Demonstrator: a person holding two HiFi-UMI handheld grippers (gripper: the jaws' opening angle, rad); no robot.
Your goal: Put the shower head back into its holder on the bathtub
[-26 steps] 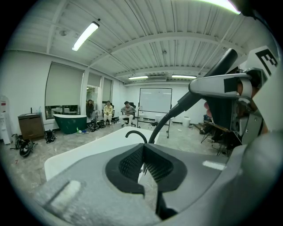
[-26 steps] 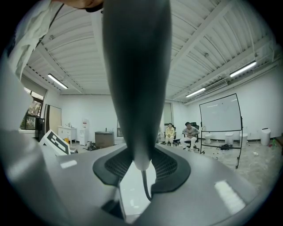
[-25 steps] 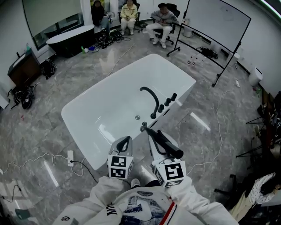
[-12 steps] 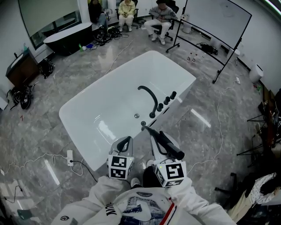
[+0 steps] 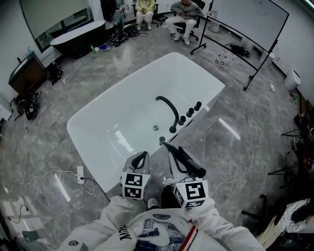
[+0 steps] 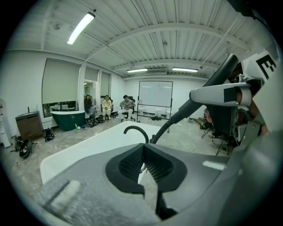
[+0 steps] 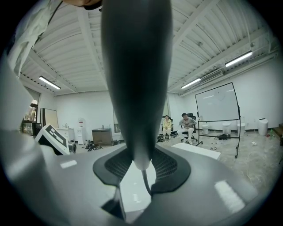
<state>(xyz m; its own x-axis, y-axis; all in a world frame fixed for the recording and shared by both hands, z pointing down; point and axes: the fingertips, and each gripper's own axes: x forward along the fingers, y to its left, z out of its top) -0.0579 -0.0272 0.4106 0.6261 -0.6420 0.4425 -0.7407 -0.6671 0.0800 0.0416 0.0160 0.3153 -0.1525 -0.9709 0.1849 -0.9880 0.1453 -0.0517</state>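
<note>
Open studio or test hall — not a household bathroom.
A white bathtub point(image 5: 117, 117) stands mid-floor on grey polished tiles point(image 5: 44, 142), a second, dark tub point(image 5: 73, 35) beyond it; around them — a rolling whiteboard point(image 5: 245, 22), seated people point(image 5: 179, 12) on office chairs, loose cables point(image 5: 49, 172), a power strip point(image 5: 80, 174), strip lights point(image 6: 80, 27) on a bare ribbed ceiling.

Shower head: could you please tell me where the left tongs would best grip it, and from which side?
Probably the slim bare stretch of the shower head just ahead of the right tongs, approached from its left by the left tongs. That round shaft slopes toward the bathtub on their side; the thick end lies farther right.
</note>
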